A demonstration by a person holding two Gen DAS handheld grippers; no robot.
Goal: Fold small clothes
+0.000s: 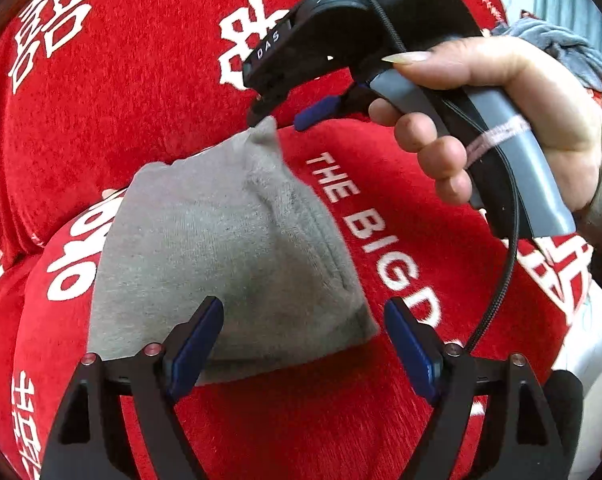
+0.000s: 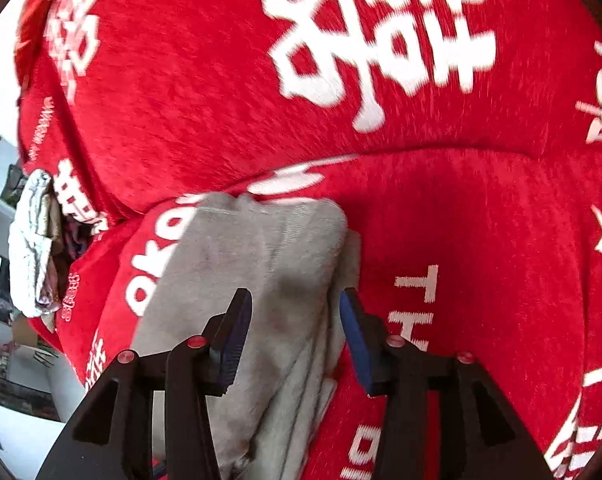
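Left wrist view: a small grey garment [image 1: 229, 248] lies folded on a red plush cover [image 1: 381, 400] printed with white characters and the words "THE BIG". The left hand-held gripper [image 1: 303, 340] hangs over the near edge of the garment with its blue pads wide apart, and it holds nothing. Beyond it, the right hand-held gripper [image 1: 279, 118] is held by a bare hand [image 1: 497, 120]. Its tips stand at the far raised corner of the garment, and that corner is lifted into a small peak. The tips seem spread a little, with one finger touching the corner, but I cannot tell for sure if the cloth is pinched.

In the right wrist view, the same grey garment [image 2: 253, 280] lies under and between the open pads of the right hand-held gripper [image 2: 295, 340], on the red cover [image 2: 481, 240]. The picture is blurred. At the left edge a pale crumpled cloth [image 2: 31, 248] lies beside the cover.
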